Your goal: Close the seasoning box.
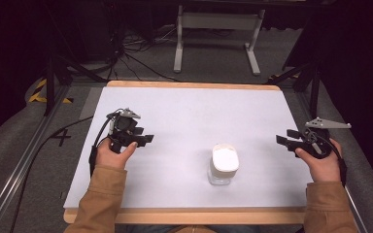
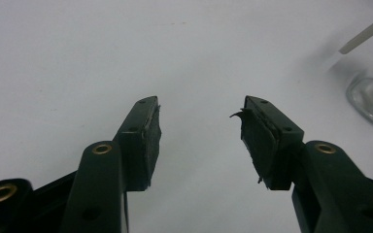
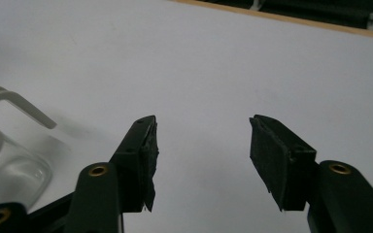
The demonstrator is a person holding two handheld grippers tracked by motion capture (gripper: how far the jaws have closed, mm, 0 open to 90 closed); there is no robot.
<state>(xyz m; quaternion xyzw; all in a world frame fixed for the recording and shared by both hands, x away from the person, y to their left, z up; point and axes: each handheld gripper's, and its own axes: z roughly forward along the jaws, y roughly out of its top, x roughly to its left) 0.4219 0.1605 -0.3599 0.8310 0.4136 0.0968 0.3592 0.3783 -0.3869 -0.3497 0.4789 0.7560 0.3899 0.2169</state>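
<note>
From the high view, a white tabletop [image 1: 189,116] with a wooden edge carries a small clear glass jar [image 1: 223,165] with a white lid, standing upright near the front edge, a little right of centre. The left tool [image 1: 143,139] hovers over the left part of the surface, held in the left hand [image 1: 112,153], its tips pointing right toward the jar but well apart from it. The right tool [image 1: 282,141] sits at the right edge in the right hand [image 1: 323,164], pointing left, also well apart from the jar. Both sleeves are tan.

The left gripper view adds detail the high view lacks: the jaws stand wide with bare white surface between them, and the black pads [image 2: 151,145] look worn, with a frayed curl of rubber on the right one. The jar's clear rounded glass wall shows at the right edge, with a pale strip above it.

The right gripper view shows its jaws likewise wide, nothing between them, the left pad ragged at its lower end. The jar appears at the left edge, glass below and white lid rim above, and the tabletop's wooden far edge runs along the top.
</note>
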